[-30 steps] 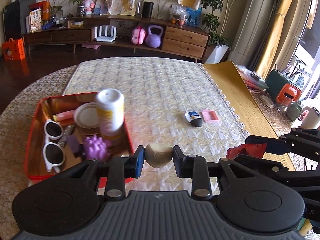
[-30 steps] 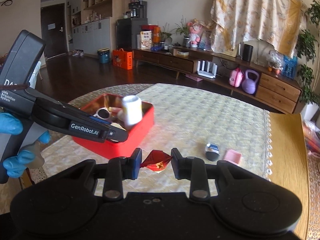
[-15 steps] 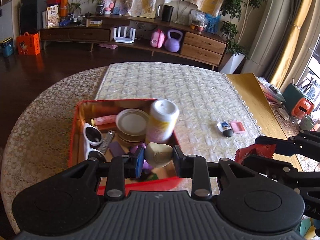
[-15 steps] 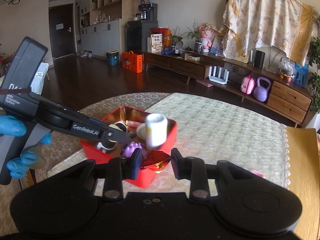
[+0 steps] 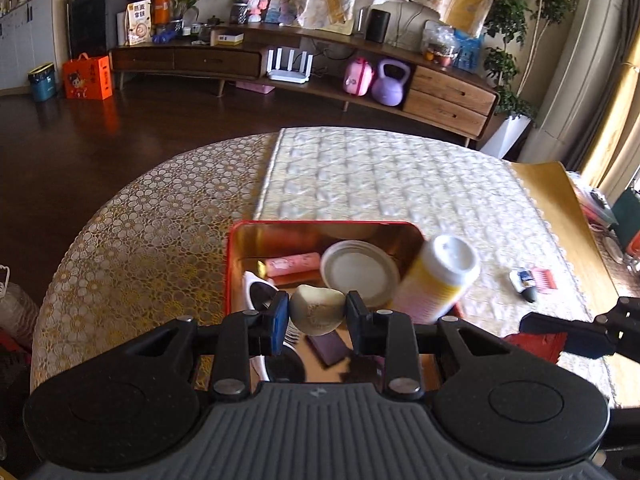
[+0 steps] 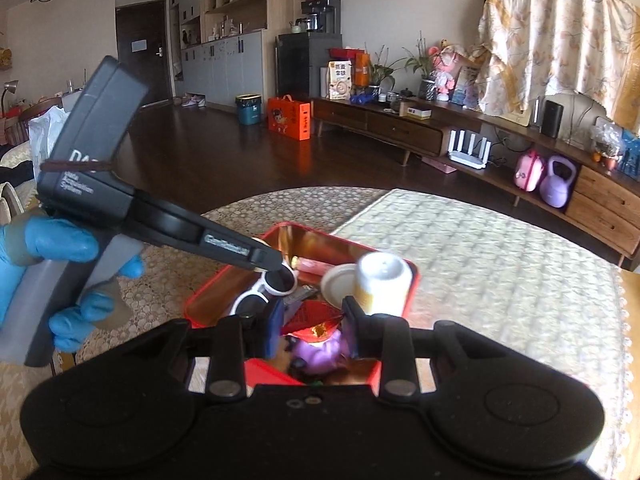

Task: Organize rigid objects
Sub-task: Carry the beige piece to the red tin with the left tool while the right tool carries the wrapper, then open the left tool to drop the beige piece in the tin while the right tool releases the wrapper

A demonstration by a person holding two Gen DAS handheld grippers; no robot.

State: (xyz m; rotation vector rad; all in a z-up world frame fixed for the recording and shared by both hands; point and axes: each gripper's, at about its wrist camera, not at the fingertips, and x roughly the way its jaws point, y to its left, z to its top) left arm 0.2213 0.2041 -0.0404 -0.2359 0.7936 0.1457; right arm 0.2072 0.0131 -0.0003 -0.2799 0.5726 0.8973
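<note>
Left wrist view: left gripper point(image 5: 317, 313) narrowly open, both pads pressed on a rounded beige stone-like object point(image 5: 316, 309), held above the near part of the red tin tray point(image 5: 320, 224). In the tray: white sunglasses point(image 5: 260, 290), a pink flat packet point(image 5: 294, 263), a round white lid point(image 5: 358, 272), a dark purple block point(image 5: 330, 347). White-and-yellow bottle point(image 5: 438, 280) tilted against the tray's right wall. On the quilted cloth point(image 5: 380, 176) well to the right, a small dark-tipped item point(image 5: 524, 284) just beside a pink comb point(image 5: 543, 279). At the right edge, tip of the right gripper point(image 5: 568, 338) with red material between its fingers. Right wrist view: right gripper point(image 6: 313, 327) narrowly open, clamped on a folded red paper piece with gold print point(image 6: 316, 320), over the near end of the red tin tray point(image 6: 224, 280). Purple spiky toy point(image 6: 320, 350) directly below the red piece, inside the tray. Left gripper point(image 6: 264, 258) reaching in from the left, gripped by a blue-gloved hand point(image 6: 60, 248), its tip over the sunglasses point(image 6: 264, 292); jaw state not readable here. Bottle point(image 6: 382, 282) at the tray's far right.
</note>
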